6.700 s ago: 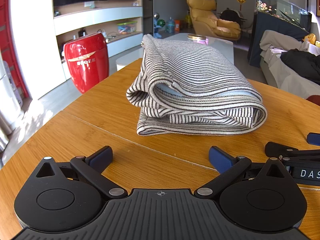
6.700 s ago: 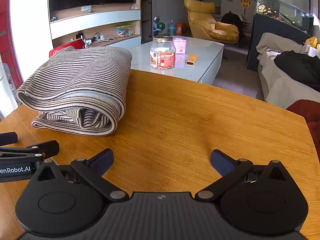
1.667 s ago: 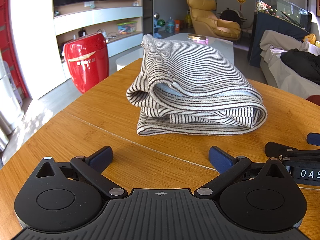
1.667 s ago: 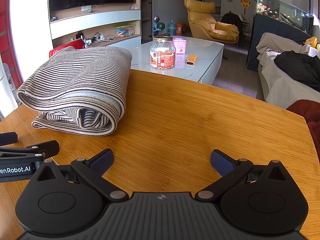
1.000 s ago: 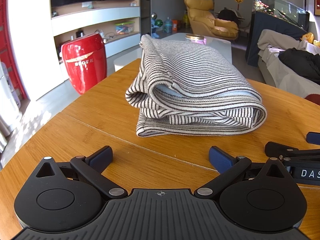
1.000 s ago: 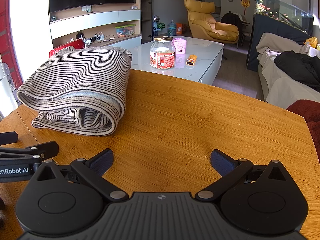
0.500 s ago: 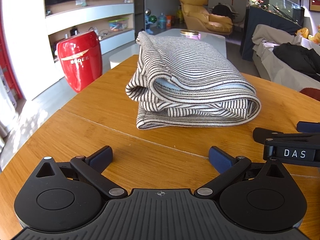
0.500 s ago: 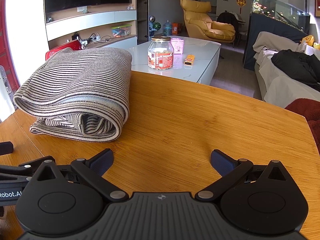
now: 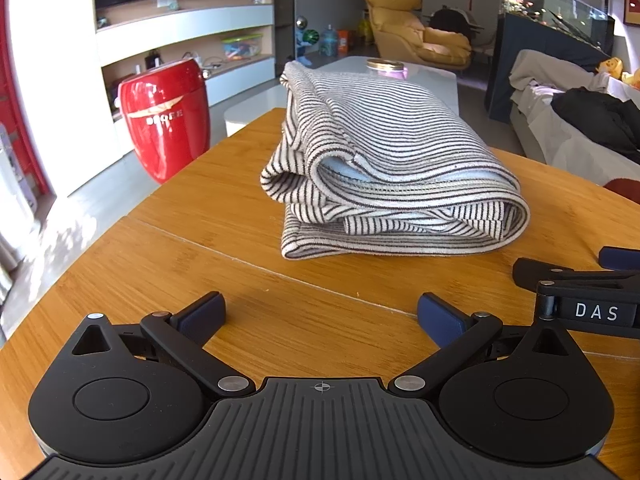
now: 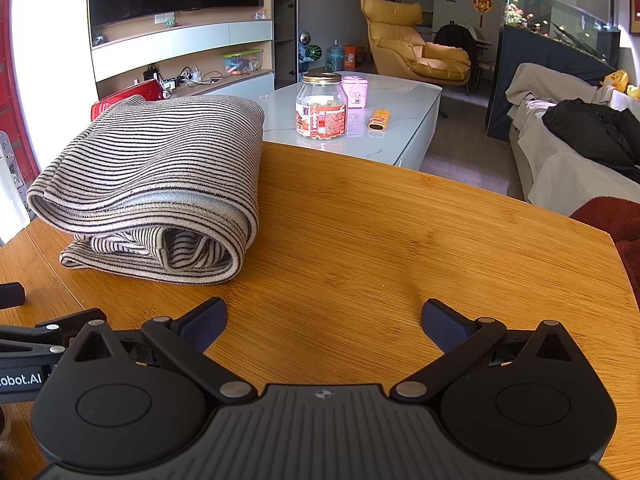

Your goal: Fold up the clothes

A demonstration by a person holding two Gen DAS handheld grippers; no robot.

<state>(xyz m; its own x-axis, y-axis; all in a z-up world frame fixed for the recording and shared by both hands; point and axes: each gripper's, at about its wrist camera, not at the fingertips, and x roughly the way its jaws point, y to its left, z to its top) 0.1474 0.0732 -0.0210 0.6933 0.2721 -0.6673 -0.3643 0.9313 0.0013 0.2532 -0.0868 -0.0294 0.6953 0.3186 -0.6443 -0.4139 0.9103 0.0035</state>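
A black-and-white striped garment (image 9: 384,168) lies folded in a thick bundle on the wooden table (image 9: 192,248). It also shows in the right wrist view (image 10: 156,192), at the left. My left gripper (image 9: 322,314) is open and empty, a short way in front of the bundle. My right gripper (image 10: 324,320) is open and empty over bare wood to the right of the bundle. The right gripper shows at the right edge of the left wrist view (image 9: 584,292); the left gripper shows at the left edge of the right wrist view (image 10: 24,344).
A red barrel-shaped bin (image 9: 166,116) stands on the floor left of the table. A white coffee table (image 10: 392,120) behind carries a glass jar (image 10: 321,106), a pink box and an orange item. A sofa with dark clothes (image 10: 592,136) is at the right.
Both grippers have lifted and drawn back slightly in the last second, so the bundle sits a little lower and farther in view. The garment has not moved. Both grippers stay open.
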